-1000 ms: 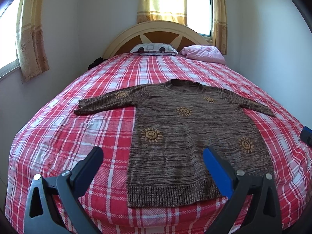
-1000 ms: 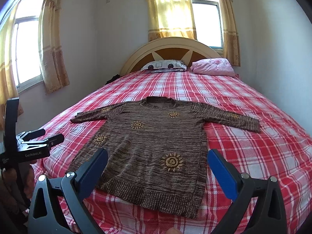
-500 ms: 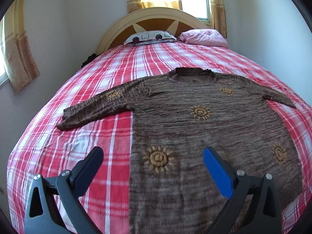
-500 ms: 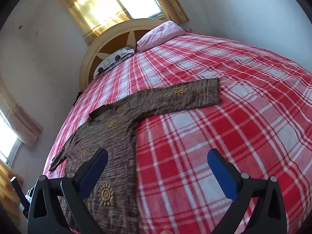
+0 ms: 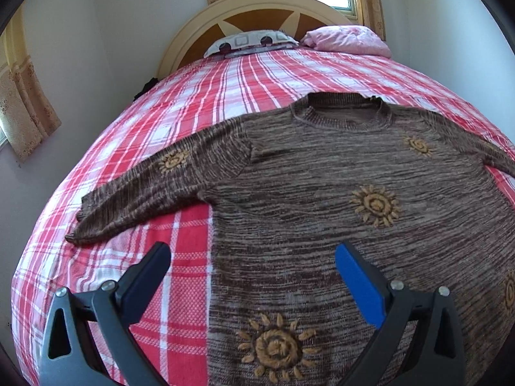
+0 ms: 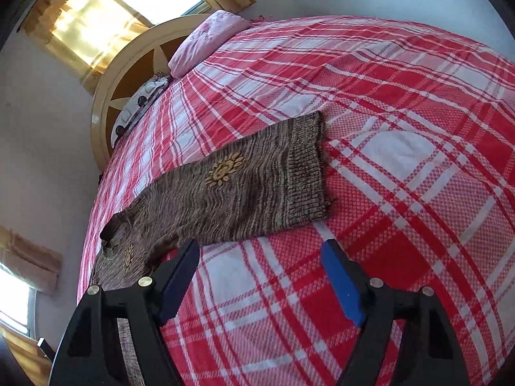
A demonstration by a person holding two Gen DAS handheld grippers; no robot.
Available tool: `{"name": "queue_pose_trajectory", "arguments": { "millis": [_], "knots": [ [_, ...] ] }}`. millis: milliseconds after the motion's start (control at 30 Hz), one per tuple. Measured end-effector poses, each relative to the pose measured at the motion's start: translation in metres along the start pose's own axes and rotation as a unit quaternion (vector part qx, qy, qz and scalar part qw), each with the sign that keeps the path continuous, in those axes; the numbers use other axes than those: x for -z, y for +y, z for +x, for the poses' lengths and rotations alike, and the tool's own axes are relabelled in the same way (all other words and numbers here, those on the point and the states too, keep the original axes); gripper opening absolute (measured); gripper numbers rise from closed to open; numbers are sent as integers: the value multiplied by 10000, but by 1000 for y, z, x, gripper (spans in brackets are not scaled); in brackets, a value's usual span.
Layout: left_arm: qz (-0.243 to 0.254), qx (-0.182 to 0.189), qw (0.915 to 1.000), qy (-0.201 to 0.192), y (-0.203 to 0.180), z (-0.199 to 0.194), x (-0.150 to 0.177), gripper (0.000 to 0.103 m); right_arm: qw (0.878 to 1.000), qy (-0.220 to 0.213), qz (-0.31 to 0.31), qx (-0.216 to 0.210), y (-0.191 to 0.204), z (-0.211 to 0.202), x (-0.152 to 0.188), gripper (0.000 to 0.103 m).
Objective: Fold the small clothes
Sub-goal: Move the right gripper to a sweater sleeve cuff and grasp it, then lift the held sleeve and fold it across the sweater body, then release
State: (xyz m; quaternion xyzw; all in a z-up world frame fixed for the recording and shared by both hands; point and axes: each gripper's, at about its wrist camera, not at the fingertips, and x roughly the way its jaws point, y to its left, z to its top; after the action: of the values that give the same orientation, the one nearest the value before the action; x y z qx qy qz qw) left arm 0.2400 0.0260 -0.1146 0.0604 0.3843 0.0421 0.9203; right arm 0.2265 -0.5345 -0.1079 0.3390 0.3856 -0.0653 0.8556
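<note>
A brown knitted sweater [image 5: 322, 186] with orange sun patterns lies flat, face up, on the bed, sleeves spread out. My left gripper [image 5: 252, 254] is open and empty, low over the sweater's left side edge below the left sleeve [image 5: 151, 186]. My right gripper [image 6: 260, 251] is open and empty, just in front of the right sleeve [image 6: 257, 189], close to its ribbed cuff [image 6: 305, 173]. Neither gripper touches the cloth.
The red and white checked bedspread [image 6: 402, 128] covers the whole bed. A pink pillow [image 5: 347, 40] and a patterned pillow [image 5: 251, 40] lie by the headboard [image 5: 257, 9]. Walls and curtained windows surround the bed.
Both grippers have moved forward and down toward the sweater. The left one came in over the body's left edge; the right one swung right and closed in on the right sleeve.
</note>
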Motion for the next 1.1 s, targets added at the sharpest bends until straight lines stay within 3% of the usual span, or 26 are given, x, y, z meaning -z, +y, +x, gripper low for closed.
{"name": "queue_pose_trajectory", "arguments": {
  "millis": [167, 333, 500, 667, 833, 1033, 1100],
  "knots": [
    [12, 81, 9999, 136, -4, 14, 5, 103, 9999, -100, 49, 129, 1, 16, -15, 69],
    [4, 151, 9998, 109, -5, 14, 6, 103, 9989, -222, 22, 406, 0, 27, -26, 48],
    [39, 176, 9997, 140, -8, 16, 8, 103, 9977, -266, -103, 608, 2, 34, -33, 13],
    [59, 175, 9997, 145, -10, 18, 8, 103, 9959, -377, -541, 615, 30, 35, -39, 10],
    [11, 194, 9997, 162, -9, 20, 9, 103, 9880, -568, -1354, 471, 91, 30, -38, 10],
    [-28, 268, 9995, 166, -7, 20, 9, 103, 9672, -607, -2457, 239, 177, 39, -17, 10],
    [-31, 295, 9994, 169, -7, 21, 10, 103, 9543, -403, -2962, 34, 203, 45, -3, 10]
  ]
}}
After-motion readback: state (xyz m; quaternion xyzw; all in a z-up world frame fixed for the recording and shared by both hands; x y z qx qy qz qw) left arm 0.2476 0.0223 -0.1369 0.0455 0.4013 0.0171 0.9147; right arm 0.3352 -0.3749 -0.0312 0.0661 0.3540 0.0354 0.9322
